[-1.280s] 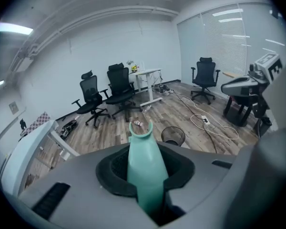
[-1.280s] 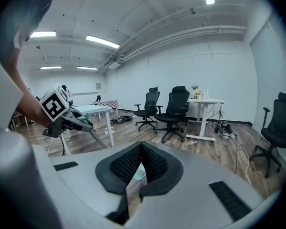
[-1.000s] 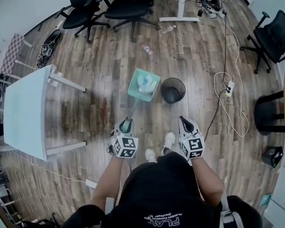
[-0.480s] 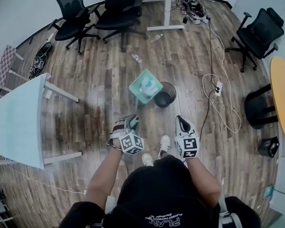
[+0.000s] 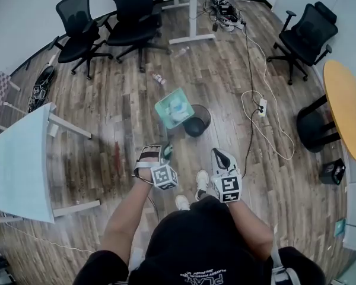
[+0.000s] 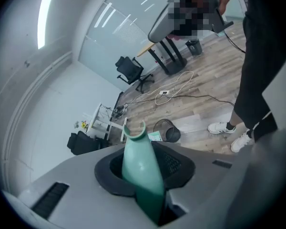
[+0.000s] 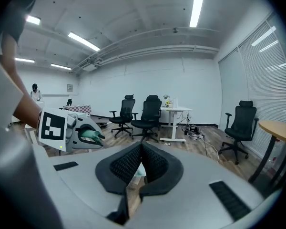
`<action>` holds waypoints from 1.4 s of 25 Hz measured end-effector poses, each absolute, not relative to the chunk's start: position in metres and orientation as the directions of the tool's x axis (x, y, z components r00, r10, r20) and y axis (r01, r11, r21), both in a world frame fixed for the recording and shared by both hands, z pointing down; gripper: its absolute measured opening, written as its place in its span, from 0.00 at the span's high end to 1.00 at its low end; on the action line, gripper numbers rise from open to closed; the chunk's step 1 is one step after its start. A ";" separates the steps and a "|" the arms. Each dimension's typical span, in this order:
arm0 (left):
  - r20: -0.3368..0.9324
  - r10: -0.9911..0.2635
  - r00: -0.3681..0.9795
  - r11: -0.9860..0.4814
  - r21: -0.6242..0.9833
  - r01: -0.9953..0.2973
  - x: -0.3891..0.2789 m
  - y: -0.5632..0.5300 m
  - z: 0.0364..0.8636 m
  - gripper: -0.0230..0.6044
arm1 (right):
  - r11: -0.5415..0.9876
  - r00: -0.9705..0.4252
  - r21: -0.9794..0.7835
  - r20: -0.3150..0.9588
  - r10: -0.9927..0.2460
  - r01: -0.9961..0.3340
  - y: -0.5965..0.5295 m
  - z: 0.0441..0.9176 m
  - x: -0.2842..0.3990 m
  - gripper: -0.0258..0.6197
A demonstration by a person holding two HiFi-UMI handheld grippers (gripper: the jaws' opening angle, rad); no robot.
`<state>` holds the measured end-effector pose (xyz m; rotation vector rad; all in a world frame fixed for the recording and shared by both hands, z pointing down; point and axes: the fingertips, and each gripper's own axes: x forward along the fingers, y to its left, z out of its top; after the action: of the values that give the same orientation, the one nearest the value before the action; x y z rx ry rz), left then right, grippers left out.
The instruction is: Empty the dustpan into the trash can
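Head view puts office chairs [image 5: 77, 28] at the upper left, a white table [image 5: 21, 159] along the left edge and a round wooden table [image 5: 347, 108] at the right edge. A bottle [image 5: 158, 79] lies on the floor just above the centre, and a cable [image 5: 252, 129] loops down the floor right of centre. Your shoes [image 5: 203, 183] stand below the centre, between the two grippers.

The black trash can [image 5: 197, 122] sits on the floor at centre; you cannot tell what is in it. The green dustpan [image 5: 174, 108] is raised off the floor, and in this view its lower right corner overlaps the can's left rim. White and blue litter [image 5: 177, 107] lies in it.

Your left gripper [image 5: 166, 152], below the dustpan, has its jaws clamped on the green handle [image 6: 140, 171], which runs up between the pads. Your right gripper [image 7: 142, 149] has its pads together with nothing between them, and hangs apart from the dustpan, right of your shoes.
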<state>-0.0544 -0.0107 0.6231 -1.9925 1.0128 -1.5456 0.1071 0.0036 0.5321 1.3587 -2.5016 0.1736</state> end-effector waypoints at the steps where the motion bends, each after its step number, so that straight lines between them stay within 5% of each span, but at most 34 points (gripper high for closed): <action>1: 0.646 -0.754 0.119 -0.652 -0.712 -0.260 -0.054 -0.010 0.625 0.79 | 0.547 -0.513 0.031 0.305 -0.802 -0.837 0.007 0.532 0.106 0.93; 22: 0.743 -0.656 0.134 -0.650 -0.646 0.401 -0.007 0.024 0.683 0.81 | 0.555 -0.538 -0.007 0.251 -0.804 -0.832 0.026 0.512 0.107 0.93; 35: 0.810 -0.580 0.087 -0.619 -0.507 0.599 0.022 0.054 0.721 0.79 | 0.542 -0.531 -0.027 0.249 -0.810 -0.840 0.022 0.512 0.121 0.93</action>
<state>0.0221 0.0538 0.7210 -1.4789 -0.0206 -1.6807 0.1208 0.0215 0.5119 1.3955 -2.5714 0.2116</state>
